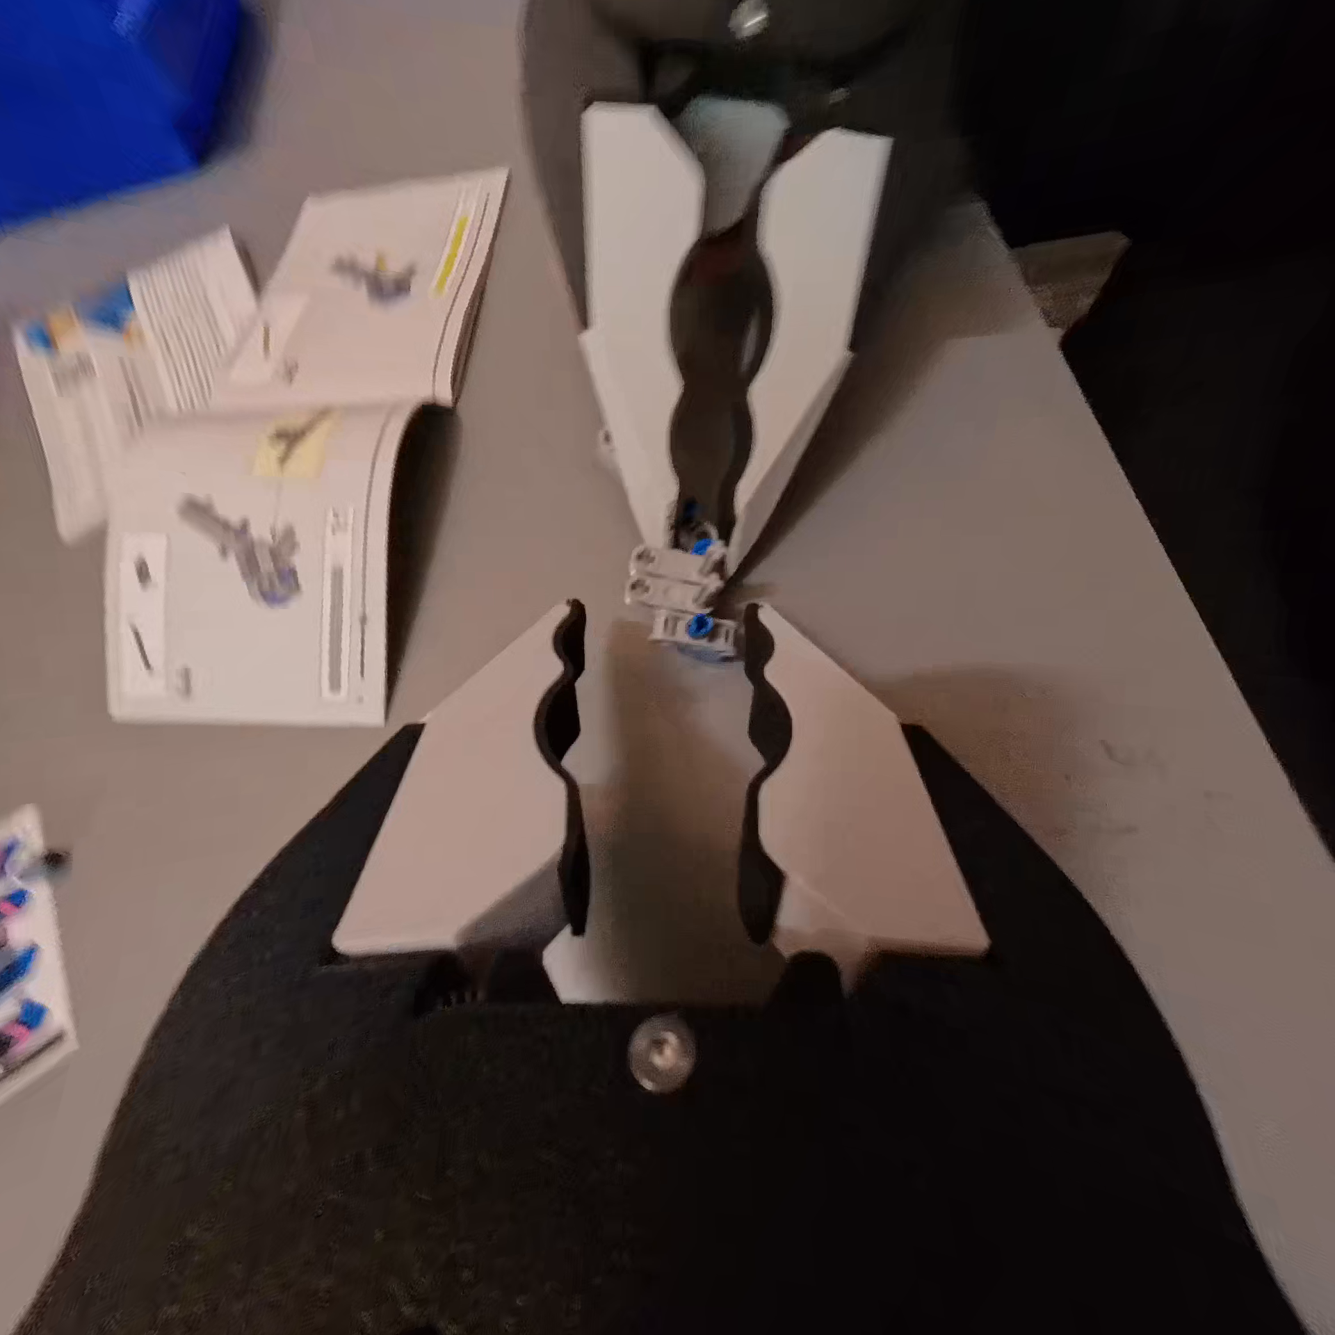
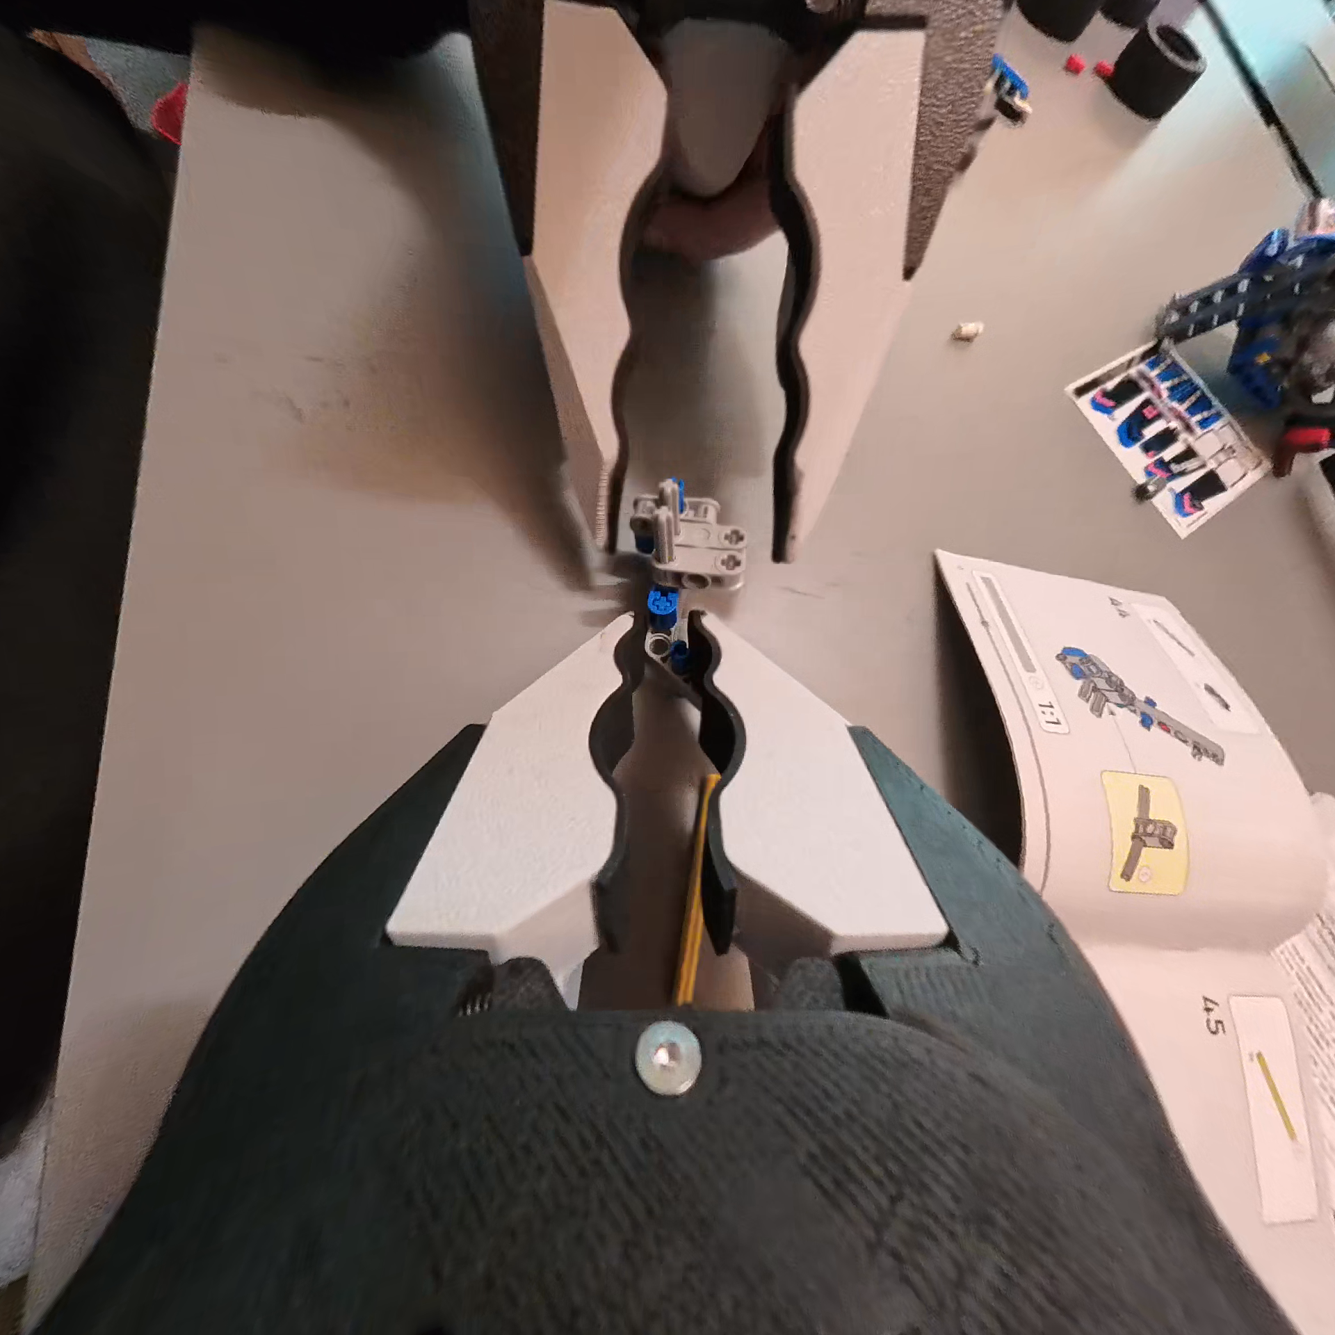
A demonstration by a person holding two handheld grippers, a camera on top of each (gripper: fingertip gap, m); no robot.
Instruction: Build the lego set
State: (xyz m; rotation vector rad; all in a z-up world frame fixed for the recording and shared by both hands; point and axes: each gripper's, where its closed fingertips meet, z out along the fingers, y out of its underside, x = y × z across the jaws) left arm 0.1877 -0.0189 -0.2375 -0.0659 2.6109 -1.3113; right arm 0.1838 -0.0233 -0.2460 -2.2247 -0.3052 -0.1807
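A small grey lego assembly [image 1: 672, 585] with blue pins hangs above the grey table [image 1: 939, 650]. My right gripper [image 2: 661, 621] is shut on its near end, where a grey beam and blue pins [image 2: 661, 603] show at the tips. A yellow axle [image 2: 697, 888] runs back between its fingers. In the left wrist view the right gripper [image 1: 697, 534] comes in from the top. My left gripper [image 1: 664, 614] is open, with its fingertips on either side of the grey connector end [image 2: 693, 542]. In the right wrist view the left gripper [image 2: 697, 556] comes in from the top.
An open instruction booklet [image 1: 289, 563] lies left of the left gripper and shows in the right wrist view [image 2: 1083, 758]. A sticker sheet [image 2: 1170, 441], a partly built blue model [image 2: 1271, 325], black tyres [image 2: 1163, 68] and small loose pieces [image 2: 966, 331] lie farther off. A blue bin [image 1: 94, 94] stands far left. The left tips stand about 25 cm off the partly built blue model [image 2: 1271, 325].
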